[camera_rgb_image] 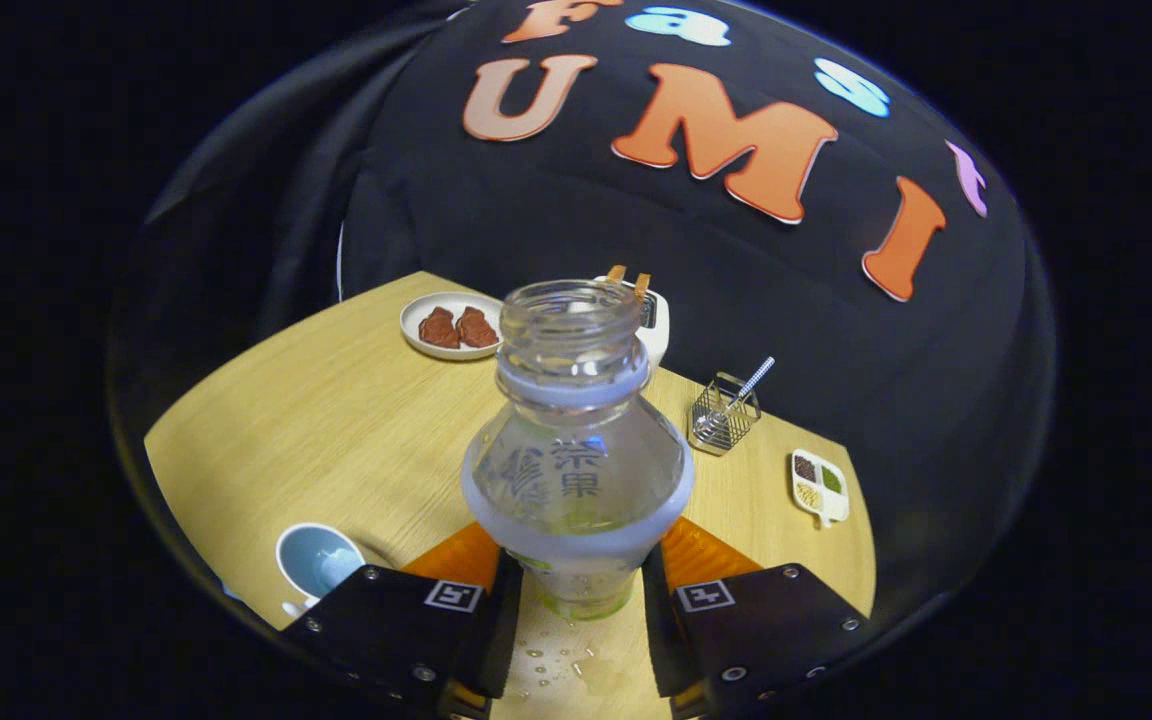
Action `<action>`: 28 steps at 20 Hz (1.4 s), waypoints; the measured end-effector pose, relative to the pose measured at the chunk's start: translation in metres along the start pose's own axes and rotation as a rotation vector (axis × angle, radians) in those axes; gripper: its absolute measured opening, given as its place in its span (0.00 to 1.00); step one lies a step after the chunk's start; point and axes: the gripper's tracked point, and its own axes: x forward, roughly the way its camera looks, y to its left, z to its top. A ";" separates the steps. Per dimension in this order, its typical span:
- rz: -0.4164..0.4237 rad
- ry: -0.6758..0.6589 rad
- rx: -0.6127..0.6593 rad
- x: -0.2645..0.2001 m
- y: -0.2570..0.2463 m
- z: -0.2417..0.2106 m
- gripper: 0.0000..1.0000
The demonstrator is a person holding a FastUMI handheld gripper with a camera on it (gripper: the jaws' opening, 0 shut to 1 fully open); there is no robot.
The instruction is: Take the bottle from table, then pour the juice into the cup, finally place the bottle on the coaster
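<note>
A clear, uncapped plastic bottle stands upright between my two fingers, lifted a little above the wooden table. My gripper is shut on the bottle's lower body, one finger pressing on each side. A little pale liquid shows at the bottle's bottom. A white cup with a light blue inside sits on the table just left of my left finger. Small drops of liquid lie on the table under the bottle.
Beyond the bottle are a white plate with brown pieces, a white holder with wooden sticks, a wire basket with a metal utensil and a small divided dish near the table's right edge.
</note>
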 end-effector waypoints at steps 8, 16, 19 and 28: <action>0.020 -0.023 0.281 0.060 -0.028 -0.011 0.55; 0.022 0.006 0.309 0.095 -0.022 -0.032 0.57; 0.030 0.001 0.325 0.100 -0.019 -0.036 0.57; 0.033 0.051 0.302 0.097 -0.007 -0.050 0.74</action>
